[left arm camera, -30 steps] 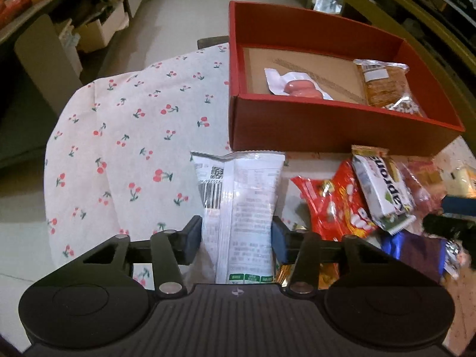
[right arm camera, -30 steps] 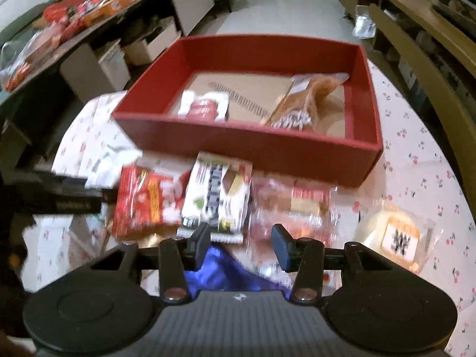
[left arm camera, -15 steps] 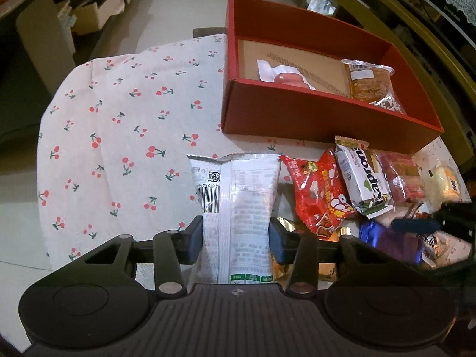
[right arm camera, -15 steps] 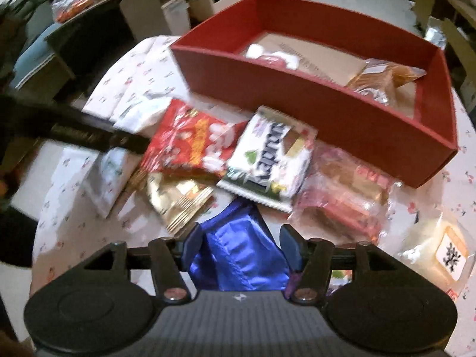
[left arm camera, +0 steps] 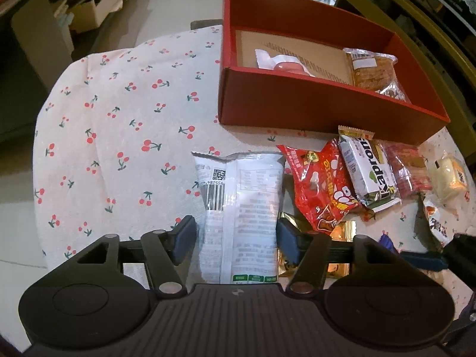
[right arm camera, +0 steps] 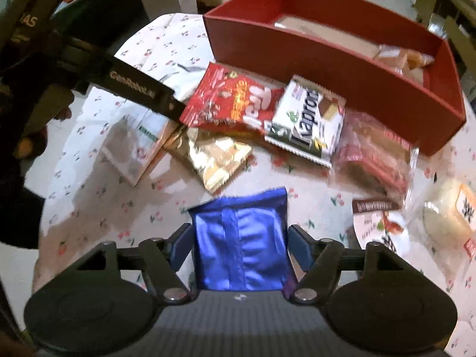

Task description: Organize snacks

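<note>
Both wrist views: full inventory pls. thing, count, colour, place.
red box: 1, red, far side of the table
snacks in box: 2, a pink-and-white pack at left, a clear brown pastry pack at right
tablecloth: 1, white with red cherries, over the table
white packet: 1, white, between the left gripper's fingers
blue packet: 1, shiny blue, between the right gripper's fingers
red snack bag: 1, red, before the box
Kapron wafer: 1, white and green, overlapping the red bag
gold packet: 1, gold, near the red bag
clear red pack: 1, right of the wafer
pale cake pack: 1, far right
left gripper: 1, black
right gripper: 1, black
</note>
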Available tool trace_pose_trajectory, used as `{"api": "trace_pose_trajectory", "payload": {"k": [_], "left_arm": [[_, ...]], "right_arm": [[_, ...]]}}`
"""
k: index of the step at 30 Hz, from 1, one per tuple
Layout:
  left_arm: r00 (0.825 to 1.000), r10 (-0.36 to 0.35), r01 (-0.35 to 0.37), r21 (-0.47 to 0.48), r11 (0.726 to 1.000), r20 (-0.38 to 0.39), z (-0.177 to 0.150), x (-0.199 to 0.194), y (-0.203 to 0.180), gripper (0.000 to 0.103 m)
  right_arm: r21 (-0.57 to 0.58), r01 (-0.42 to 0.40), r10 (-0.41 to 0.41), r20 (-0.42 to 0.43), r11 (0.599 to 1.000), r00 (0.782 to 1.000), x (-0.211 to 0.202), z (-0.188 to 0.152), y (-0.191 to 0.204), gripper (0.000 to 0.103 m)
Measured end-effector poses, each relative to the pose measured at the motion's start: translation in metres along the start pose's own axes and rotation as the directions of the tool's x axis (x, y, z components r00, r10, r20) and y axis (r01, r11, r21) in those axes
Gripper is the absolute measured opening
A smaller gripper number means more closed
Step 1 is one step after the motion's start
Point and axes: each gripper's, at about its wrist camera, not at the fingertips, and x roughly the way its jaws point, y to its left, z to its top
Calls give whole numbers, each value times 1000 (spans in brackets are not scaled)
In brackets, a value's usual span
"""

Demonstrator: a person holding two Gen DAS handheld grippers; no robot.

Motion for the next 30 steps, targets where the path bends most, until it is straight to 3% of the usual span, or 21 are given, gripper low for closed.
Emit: {"api": "trace_pose_trajectory", "payload": {"k": [3,5,7,9,14,25,30], "left_arm": [[1000,15,-15,6,1000,-1,-1,3,-1,77],[1000,27,-27,18,999,4,-2,4,-3,78],[999,42,-42,29,999,4,-3,4,-5,76],[999,52,-52,34,998,4,-4,3,-8,65],[998,53,-54,23,998,16,-9,-4,-8,55],[999,-7,8,-24,1000,33,-36,-33,-5,52],[999,-39,39,0,999,29,-51,-41,-16,52]], "right_arm": [[-23,79,-79,9,997,997,8,1,11,82],[-4,87,-87,22,996,996,7,-2,13,78],[7,91,-91,33,996,995,3,-4,12,70],[37,95,-96,32,995,995,0,-7,7,68],[88,107,-110,32,990,993,-10,-16,1,66],[195,75,-100,120,978,988,-44,-24,-9,65],[200,81,-105,108,976,989,-42,-25,-7,65]]}}
